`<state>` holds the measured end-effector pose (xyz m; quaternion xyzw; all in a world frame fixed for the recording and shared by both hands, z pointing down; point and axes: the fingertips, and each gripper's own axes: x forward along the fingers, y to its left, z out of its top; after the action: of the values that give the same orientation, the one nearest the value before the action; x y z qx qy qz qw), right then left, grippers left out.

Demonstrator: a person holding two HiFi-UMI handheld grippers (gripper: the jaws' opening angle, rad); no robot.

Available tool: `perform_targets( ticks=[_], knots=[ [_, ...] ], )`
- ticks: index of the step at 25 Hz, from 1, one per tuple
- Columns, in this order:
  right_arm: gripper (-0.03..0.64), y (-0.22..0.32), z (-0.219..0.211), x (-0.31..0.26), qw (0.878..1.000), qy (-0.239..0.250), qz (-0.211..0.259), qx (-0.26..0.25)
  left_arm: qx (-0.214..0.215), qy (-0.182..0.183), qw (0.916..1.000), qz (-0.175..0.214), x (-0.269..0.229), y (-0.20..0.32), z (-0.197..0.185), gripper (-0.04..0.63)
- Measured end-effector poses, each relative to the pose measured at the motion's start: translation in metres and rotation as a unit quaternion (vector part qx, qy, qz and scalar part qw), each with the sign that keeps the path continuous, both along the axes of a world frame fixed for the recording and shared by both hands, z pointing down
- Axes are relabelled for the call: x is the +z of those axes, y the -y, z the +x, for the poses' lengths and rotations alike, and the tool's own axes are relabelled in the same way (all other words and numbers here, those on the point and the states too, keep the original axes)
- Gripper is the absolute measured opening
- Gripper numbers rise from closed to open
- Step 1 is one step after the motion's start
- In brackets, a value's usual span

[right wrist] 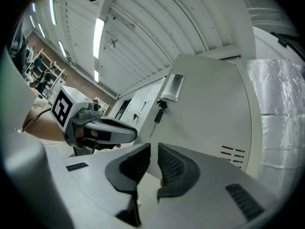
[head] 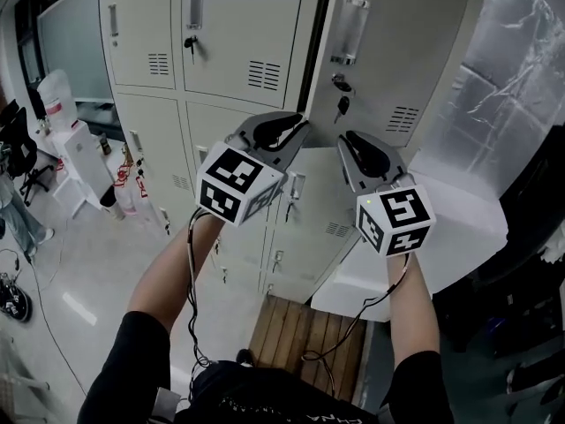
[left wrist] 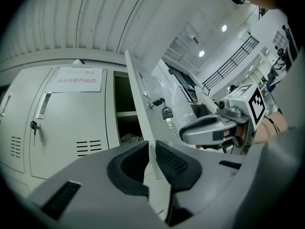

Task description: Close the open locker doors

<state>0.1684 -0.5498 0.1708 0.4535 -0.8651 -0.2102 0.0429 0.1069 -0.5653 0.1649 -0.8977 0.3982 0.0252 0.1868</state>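
A beige locker door (head: pixel 415 51) stands swung open at the upper right, with a metal handle (head: pixel 349 29) and a key (head: pixel 342 104) hanging in its lock. Its compartment (left wrist: pixel 125 109) shows dark behind the door's edge (left wrist: pixel 138 94). The left gripper (head: pixel 300 129) is held level right by that edge; in its own view the jaws (left wrist: pixel 152 149) are all but shut, with a thin slit and nothing gripped. The right gripper (head: pixel 344 141) is raised before the door's outer face (right wrist: pixel 209 113). Its jaws (right wrist: pixel 153 151) are likewise nearly shut and empty.
The locker doors (head: pixel 238 34) to the left are closed; one carries a paper notice (left wrist: pixel 76 78). A wooden pallet (head: pixel 300 325) lies on the floor below. A white block (head: pixel 459 228) and plastic-wrapped goods (head: pixel 503 78) stand to the right. Bottles and chairs sit far left (head: pixel 57 100).
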Motion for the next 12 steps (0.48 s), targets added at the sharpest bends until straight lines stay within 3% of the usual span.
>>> perform_targets(
  ticks=[5,12],
  knots=[
    [0.067,0.014,0.000,-0.047,0.999,-0.004,0.037,0.020,0.025,-0.003,0.9997,-0.003,-0.001,0.027,-0.009,0.051],
    [0.064,0.038,-0.033,-0.118,0.999,0.017,0.044,-0.008,0.034,0.006,0.9994,-0.003,-0.004,0.057,-0.014,0.046]
  ],
)
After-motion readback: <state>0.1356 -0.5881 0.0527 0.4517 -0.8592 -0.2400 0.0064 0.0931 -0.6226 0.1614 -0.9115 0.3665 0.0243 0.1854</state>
